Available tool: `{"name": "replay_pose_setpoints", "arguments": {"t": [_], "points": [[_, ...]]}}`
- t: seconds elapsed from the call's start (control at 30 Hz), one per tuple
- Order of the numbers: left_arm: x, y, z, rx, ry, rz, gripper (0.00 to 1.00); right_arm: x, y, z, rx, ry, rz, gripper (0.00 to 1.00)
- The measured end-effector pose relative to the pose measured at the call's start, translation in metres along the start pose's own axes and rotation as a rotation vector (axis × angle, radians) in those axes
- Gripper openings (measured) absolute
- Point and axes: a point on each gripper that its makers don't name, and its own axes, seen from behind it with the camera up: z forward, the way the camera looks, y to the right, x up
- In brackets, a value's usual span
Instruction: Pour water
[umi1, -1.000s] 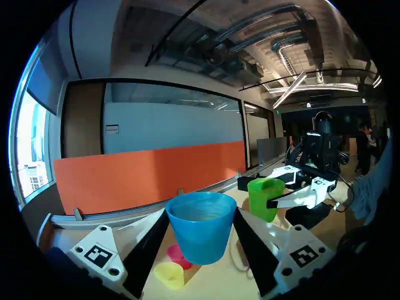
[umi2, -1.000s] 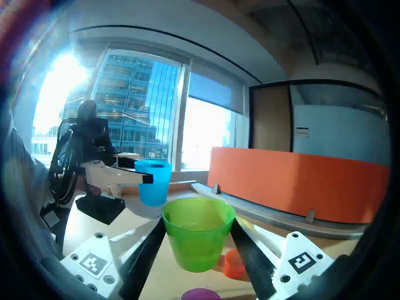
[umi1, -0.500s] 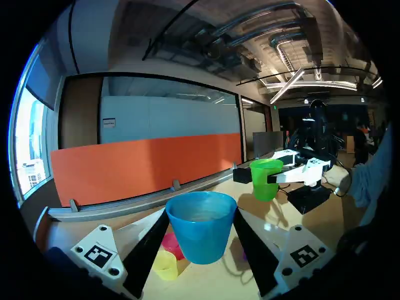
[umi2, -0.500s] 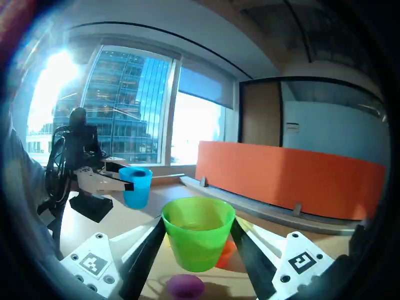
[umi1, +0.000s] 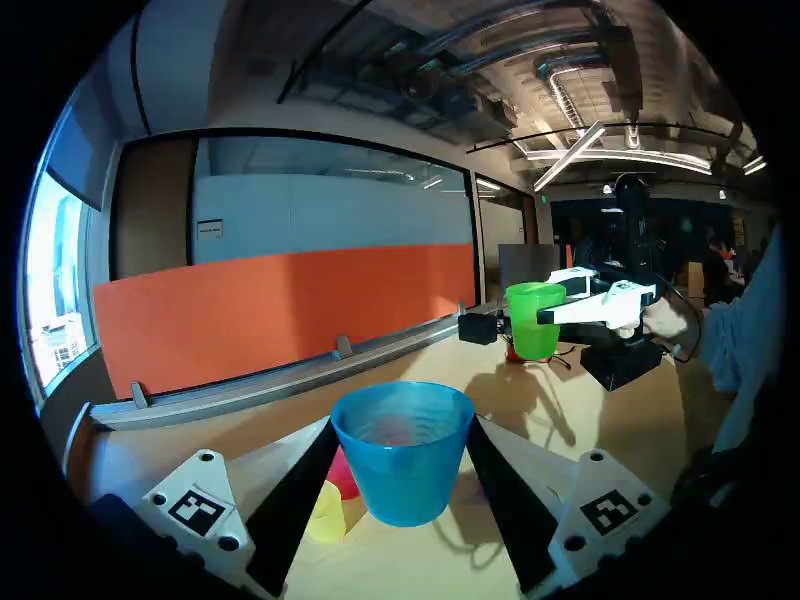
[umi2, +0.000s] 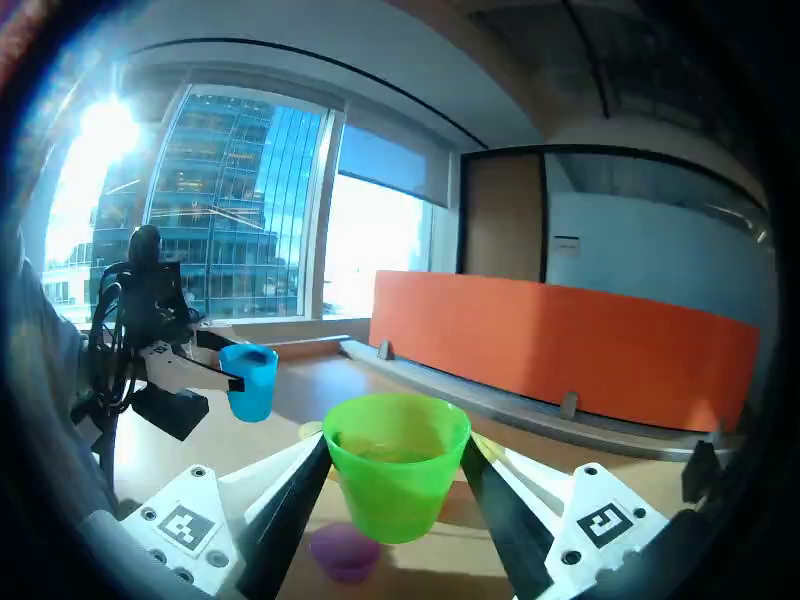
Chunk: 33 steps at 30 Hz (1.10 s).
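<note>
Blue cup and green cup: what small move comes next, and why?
Probably lower both to the table. The blue cup in the left gripper and the green cup in the right gripper stand upright and have drifted apart over the last second, so no pour looks imminent.

orange partition (umi1: 280, 310), wooden table (umi1: 590, 420), sunlit windows (umi2: 230, 240), exposed ceiling ducts (umi1: 560, 90)

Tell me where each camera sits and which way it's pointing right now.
Left gripper view: rides the left hand-held gripper, looking along its fingers past the blue cup they clamp, toward the orange panel and interior; a hand and sleeve show far right.
Right gripper view: rides the right hand-held gripper, over its clamped green cup, toward sunlit windows; a sleeve at left edge.
Shared: each sees the other gripper with its cup, the orange panel and wooden table.
</note>
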Motion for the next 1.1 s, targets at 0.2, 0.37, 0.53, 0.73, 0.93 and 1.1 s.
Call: {"name": "replay_pose_setpoints", "arguments": {"t": [0.2, 0.37, 0.53, 0.73, 0.93, 1.1], "points": [[-0.015, 0.000, 0.000, -0.008, -0.035, -0.002, 0.88, -0.008, 0.007, -0.006, -0.010, -0.026, -0.004, 0.90], [-0.026, 0.000, 0.000, -0.017, -0.066, 0.001, 0.88, -0.017, 0.013, -0.011, -0.020, -0.052, -0.007, 0.90], [-0.041, 0.002, 0.000, -0.030, -0.106, 0.008, 0.88, -0.029, 0.018, -0.016, -0.024, -0.085, 0.000, 0.90], [-0.060, 0.009, 0.002, -0.051, -0.161, 0.022, 0.88, -0.045, 0.018, -0.019, -0.008, -0.130, 0.003, 0.90], [-0.075, 0.015, 0.005, -0.072, -0.208, 0.033, 0.88, -0.064, 0.015, -0.020, 0.010, -0.179, -0.003, 0.90], [-0.085, 0.018, 0.006, -0.083, -0.240, 0.036, 0.88, -0.078, 0.016, -0.020, 0.014, -0.211, 0.003, 0.90]]}}
